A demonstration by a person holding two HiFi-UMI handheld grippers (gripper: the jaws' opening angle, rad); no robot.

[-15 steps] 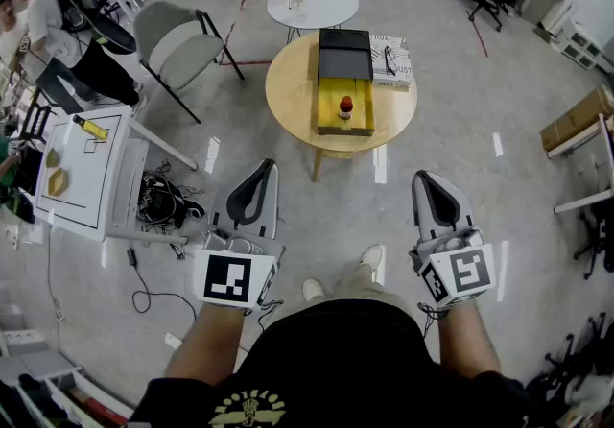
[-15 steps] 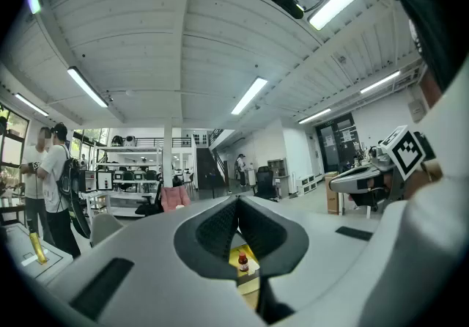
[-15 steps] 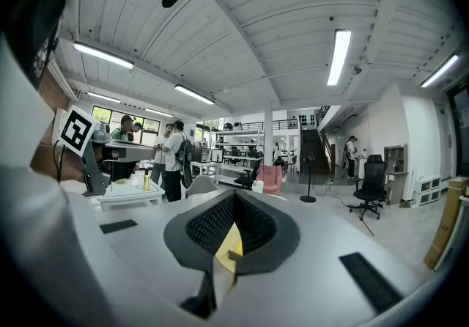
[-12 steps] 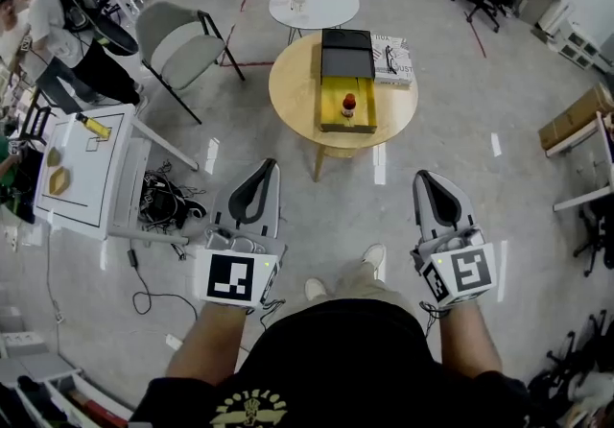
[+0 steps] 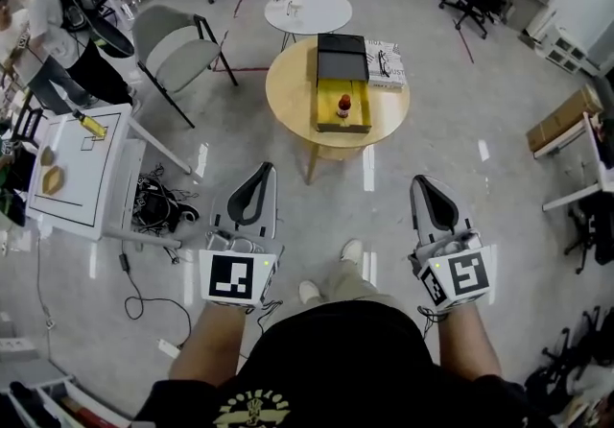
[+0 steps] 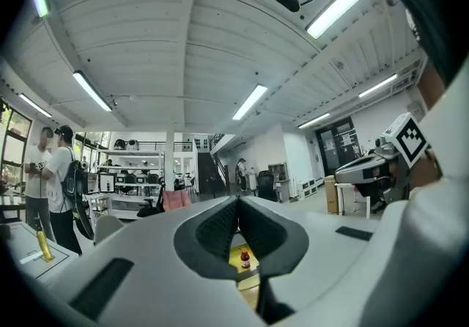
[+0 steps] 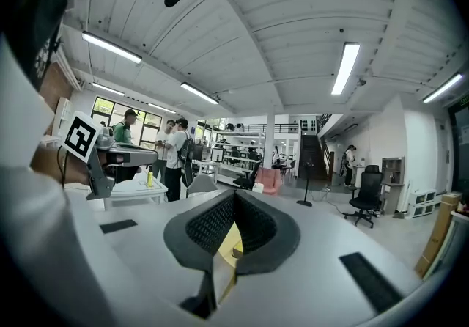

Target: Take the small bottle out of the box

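One small bottle [image 5: 343, 108], one box [image 5: 329, 102], two round tables [image 5: 288, 90] [image 5: 321, 13], two grippers [image 5: 267, 168] [image 5: 420, 180]

Small bottle [image 5: 343, 108]: red top, darker body. Box [image 5: 327, 100]: yellow inside; lid [image 5: 342, 58] at far end black. Round table [image 5: 288, 90]: pale wood. Left gripper [image 5: 266, 167], right gripper [image 5: 420, 180]: light grey shells, black pads; cubes with black-and-white square markers. Far table [image 5: 321, 6]: white.

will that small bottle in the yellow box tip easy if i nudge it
Probably tippy: the small bottle stands upright, taller than wide, with nothing beside it in the yellow box. It looks small against the box, so it is likely light. If knocked over it may roll, but the box walls should catch it.
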